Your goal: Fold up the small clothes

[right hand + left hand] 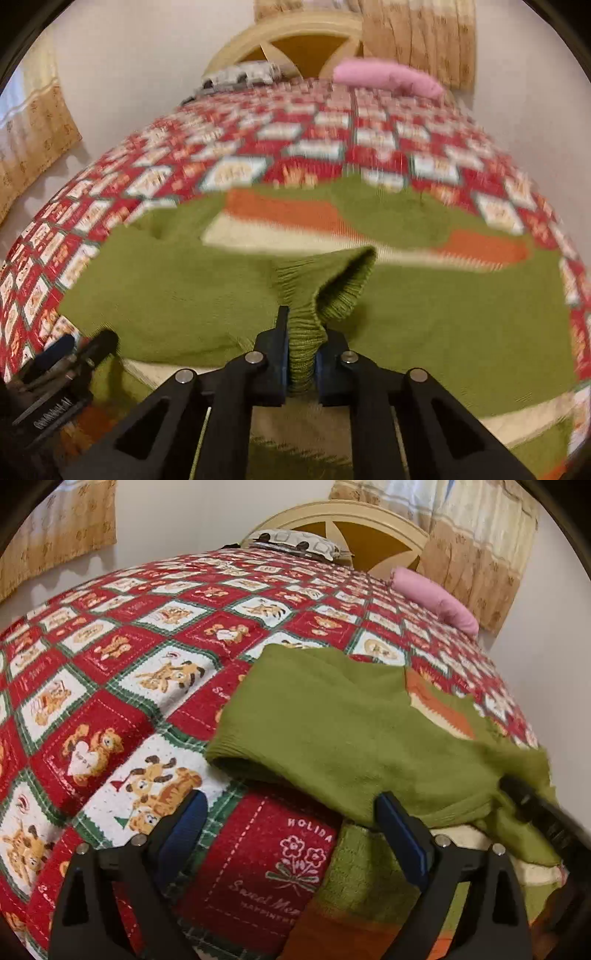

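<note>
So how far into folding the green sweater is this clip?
Early to midway. Done: the green sweater is spread on the patterned bedspread, one part apparently already laid across the body. In hand: the right hand-held gripper is shut on a ribbed cuff, carrying it over; the left hand-held gripper is open, holding nothing. Left: laying that part down and the final folds.

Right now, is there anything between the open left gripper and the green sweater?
Nothing visible. The left gripper is open just above the bedspread, with the green sweater directly ahead. The right gripper already pinches its ribbed edge.
</note>
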